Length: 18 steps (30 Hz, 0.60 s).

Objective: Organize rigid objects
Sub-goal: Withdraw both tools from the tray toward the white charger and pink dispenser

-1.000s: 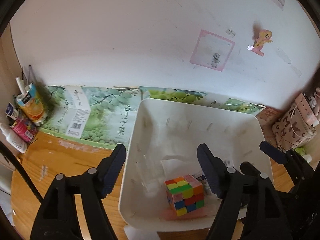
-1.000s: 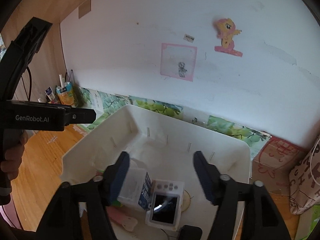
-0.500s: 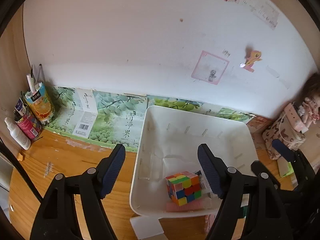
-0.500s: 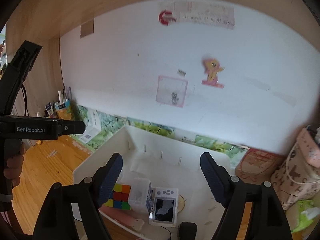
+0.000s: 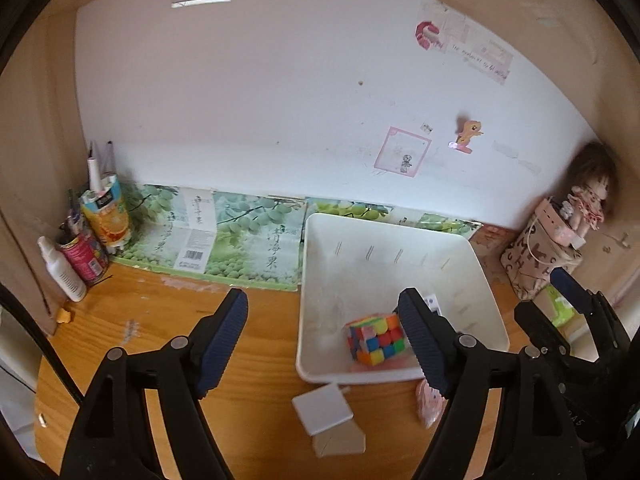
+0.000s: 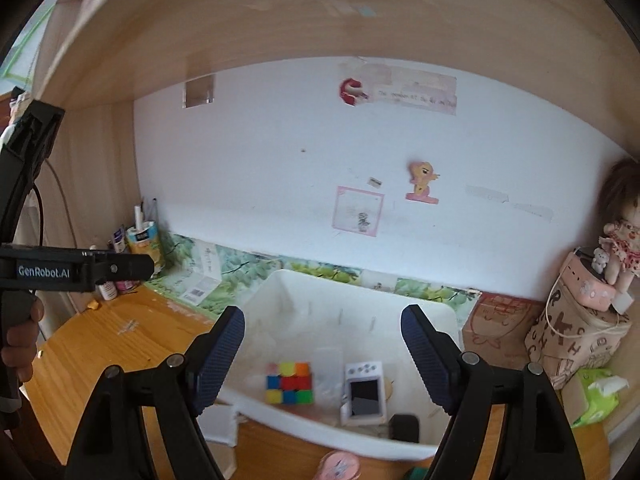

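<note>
A white plastic bin (image 5: pixel 384 222) stands on the wooden desk against the wall. Inside it lie a multicoloured puzzle cube (image 5: pixel 376 340), a white handheld game device (image 6: pixel 364 394), a clear plastic box (image 6: pixel 330 362) and a small black object (image 6: pixel 404 427). My left gripper (image 5: pixel 322 312) hovers open over the bin's near left corner, holding nothing. Above the bin's front my right gripper (image 6: pixel 322 332) is also open and empty. Just in front of the bin, a white card box (image 5: pixel 322 408) and a pink item (image 5: pixel 428 404) rest on the desk.
Bottles and a juice carton (image 5: pixel 104 216) crowd the back left corner. Green fruit-print cartons (image 5: pixel 224 236) lean along the wall. A patterned bag (image 6: pixel 576 344) with a doll on it, a brown box (image 6: pixel 500 328) and a green tissue pack (image 6: pixel 596 396) sit to the right. A hand (image 6: pixel 20 336) holds the left gripper.
Both grippers have drawn back and up from the bin, still open. The bin looks smaller now, and the desk in front with the white box and pink item has come into view.
</note>
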Each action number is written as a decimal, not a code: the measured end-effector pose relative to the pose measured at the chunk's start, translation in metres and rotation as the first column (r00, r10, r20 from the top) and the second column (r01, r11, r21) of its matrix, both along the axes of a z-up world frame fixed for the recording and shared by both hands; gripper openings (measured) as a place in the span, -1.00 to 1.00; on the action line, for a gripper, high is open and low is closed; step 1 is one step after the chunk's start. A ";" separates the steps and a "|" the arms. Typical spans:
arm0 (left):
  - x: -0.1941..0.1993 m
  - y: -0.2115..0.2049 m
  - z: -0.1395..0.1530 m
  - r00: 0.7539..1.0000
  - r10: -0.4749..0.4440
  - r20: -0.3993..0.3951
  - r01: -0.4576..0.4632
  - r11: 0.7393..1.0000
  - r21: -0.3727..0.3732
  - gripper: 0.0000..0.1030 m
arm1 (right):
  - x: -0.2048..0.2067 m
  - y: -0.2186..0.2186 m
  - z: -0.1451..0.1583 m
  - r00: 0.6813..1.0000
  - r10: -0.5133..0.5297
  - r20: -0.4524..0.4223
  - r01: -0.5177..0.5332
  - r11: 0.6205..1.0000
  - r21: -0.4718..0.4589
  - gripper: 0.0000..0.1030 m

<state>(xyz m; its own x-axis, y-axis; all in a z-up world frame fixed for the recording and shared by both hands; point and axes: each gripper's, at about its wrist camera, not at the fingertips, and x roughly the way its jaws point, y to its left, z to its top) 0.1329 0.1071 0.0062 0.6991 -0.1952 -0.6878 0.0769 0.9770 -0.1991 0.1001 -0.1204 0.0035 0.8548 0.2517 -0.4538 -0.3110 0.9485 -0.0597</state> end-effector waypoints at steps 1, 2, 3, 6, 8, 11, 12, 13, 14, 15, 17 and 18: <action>-0.007 0.004 0.001 1.000 -0.002 0.003 0.002 1.000 -0.003 0.58 | -0.007 0.004 0.000 1.000 0.001 0.002 -0.001 1.000 -0.003 0.58; -0.013 0.008 0.003 1.000 -0.004 0.007 0.004 1.000 -0.005 0.59 | -0.014 0.007 -0.001 1.000 0.003 0.003 -0.003 1.000 -0.005 0.58; -0.020 0.011 0.004 1.000 -0.005 0.010 0.005 1.000 -0.006 0.59 | -0.022 0.011 -0.002 1.000 0.005 0.004 -0.005 1.000 -0.007 0.58; -0.040 0.022 0.004 1.000 -0.009 0.011 0.009 1.000 -0.011 0.59 | -0.045 0.020 -0.003 1.000 0.004 0.001 -0.003 1.000 -0.008 0.58; -0.050 0.028 0.003 1.000 -0.013 0.004 0.013 1.000 -0.021 0.59 | -0.060 0.025 -0.005 1.000 0.001 0.000 -0.001 1.000 -0.007 0.58; -0.068 0.034 0.000 1.000 -0.025 -0.006 0.025 0.999 -0.035 0.60 | -0.081 0.030 -0.008 1.000 -0.010 0.001 0.010 1.000 -0.014 0.58; -0.073 0.036 -0.002 1.000 -0.029 -0.010 0.029 0.999 -0.036 0.60 | -0.089 0.031 -0.010 1.000 -0.016 -0.002 0.015 1.000 -0.016 0.58; -0.079 0.037 -0.005 0.999 -0.034 -0.015 0.033 0.999 -0.038 0.60 | -0.093 0.032 -0.011 1.000 -0.019 -0.005 0.019 1.000 -0.016 0.58; -0.083 0.038 -0.006 0.999 -0.037 -0.019 0.036 0.999 -0.039 0.60 | -0.099 0.033 -0.013 1.000 -0.024 -0.009 0.024 1.000 -0.016 0.58; -0.087 0.039 -0.009 0.999 -0.039 -0.026 0.038 0.998 -0.042 0.60 | -0.106 0.033 -0.015 0.999 -0.031 -0.014 0.031 0.999 -0.017 0.58; -0.095 0.041 -0.015 0.998 -0.045 -0.045 0.042 0.998 -0.050 0.60 | -0.113 0.034 -0.019 0.999 -0.041 -0.028 0.041 0.999 -0.018 0.58; -0.098 0.041 -0.017 0.998 -0.046 -0.053 0.043 0.998 -0.053 0.60 | -0.117 0.033 -0.022 0.998 -0.047 -0.034 0.046 0.999 -0.018 0.58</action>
